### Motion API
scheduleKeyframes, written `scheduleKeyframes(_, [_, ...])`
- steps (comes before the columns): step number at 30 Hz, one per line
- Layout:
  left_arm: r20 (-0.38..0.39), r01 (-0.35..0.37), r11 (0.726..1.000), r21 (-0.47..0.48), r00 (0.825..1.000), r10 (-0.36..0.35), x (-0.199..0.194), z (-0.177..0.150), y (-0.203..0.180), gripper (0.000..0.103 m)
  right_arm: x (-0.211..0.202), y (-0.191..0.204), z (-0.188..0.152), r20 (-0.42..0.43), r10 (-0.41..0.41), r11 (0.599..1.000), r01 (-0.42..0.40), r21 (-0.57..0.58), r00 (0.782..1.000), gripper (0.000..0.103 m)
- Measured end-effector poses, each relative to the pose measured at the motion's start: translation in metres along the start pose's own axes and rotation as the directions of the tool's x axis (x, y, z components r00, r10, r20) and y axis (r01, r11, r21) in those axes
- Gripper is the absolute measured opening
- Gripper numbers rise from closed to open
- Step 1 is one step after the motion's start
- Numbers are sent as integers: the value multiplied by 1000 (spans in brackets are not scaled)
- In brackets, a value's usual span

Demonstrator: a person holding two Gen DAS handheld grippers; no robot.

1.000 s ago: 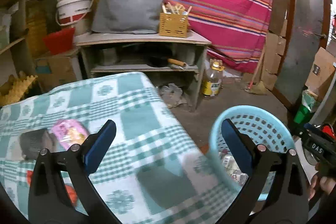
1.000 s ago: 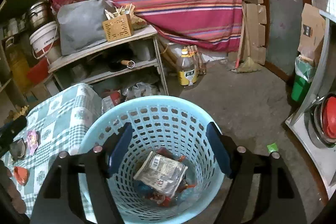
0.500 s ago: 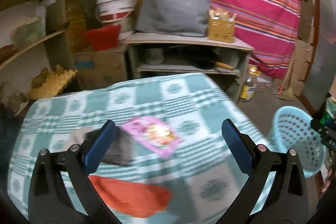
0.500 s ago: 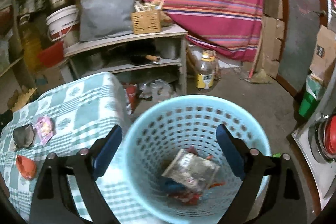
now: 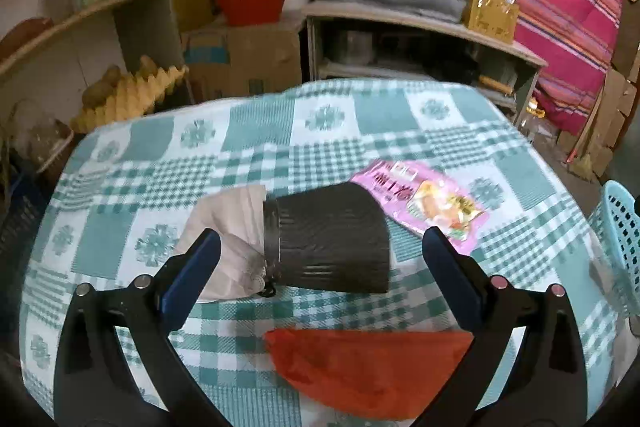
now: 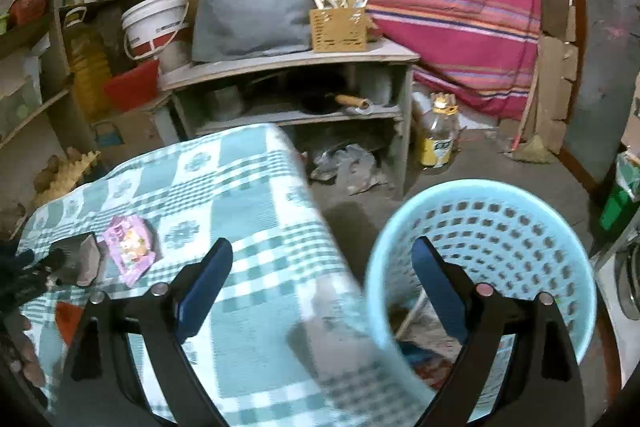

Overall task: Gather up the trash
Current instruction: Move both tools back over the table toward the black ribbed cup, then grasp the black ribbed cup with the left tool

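Bench (image 5: 256,131) under a green-and-white checked cloth fills most of the left wrist view, with four pieces of trash lying on it. Largest is a black ribbed cup (image 5: 326,241) on its side at the centre of that view, its rim toward nine o'clock. An orange-red wrapper (image 5: 368,367) lies flat at six o'clock from the cup, close by but apart from it. A crumpled white tissue (image 5: 228,227) sits against the cup's rim at nine o'clock, and a pink snack packet (image 5: 424,205) lies at two o'clock, its near corner tucked beside the cup's base.

Off the bench edge at three o'clock stands the light blue perforated basket (image 6: 480,251) on the floor; in the right wrist view some trash shows dimly at its bottom.

The left hand-held gripper (image 5: 320,267) hangs over the cup with its blue fingers spread wide, touching nothing. The right hand-held gripper (image 6: 322,279) has its fingers wide apart and empty, one over the cloth, the other in front of the basket's mouth.
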State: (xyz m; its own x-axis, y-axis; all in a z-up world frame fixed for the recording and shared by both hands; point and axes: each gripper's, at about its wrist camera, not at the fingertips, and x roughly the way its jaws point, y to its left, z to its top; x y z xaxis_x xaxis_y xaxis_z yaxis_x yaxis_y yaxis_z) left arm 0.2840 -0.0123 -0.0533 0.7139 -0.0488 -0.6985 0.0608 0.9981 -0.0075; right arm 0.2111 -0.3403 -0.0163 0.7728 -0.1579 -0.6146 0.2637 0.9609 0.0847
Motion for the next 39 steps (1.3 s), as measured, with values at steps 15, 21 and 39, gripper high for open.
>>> scheduleKeyframes(15, [-101,30,1000,1,994,-30,43,3,-1,77,25,32,-3,-42,29,999,-30,-27,999,89])
scheduleKeyframes(21, [-101,59,998,-23,993,-61,40,4,1,71,35,48,-5,-55,46,998,-47,-33,997,89])
scheduleKeyframes(39, [46,31,996,-79,999,-28,-37,23,51,71,60,173,-24,-130,177,940,-207,-272,976,89])
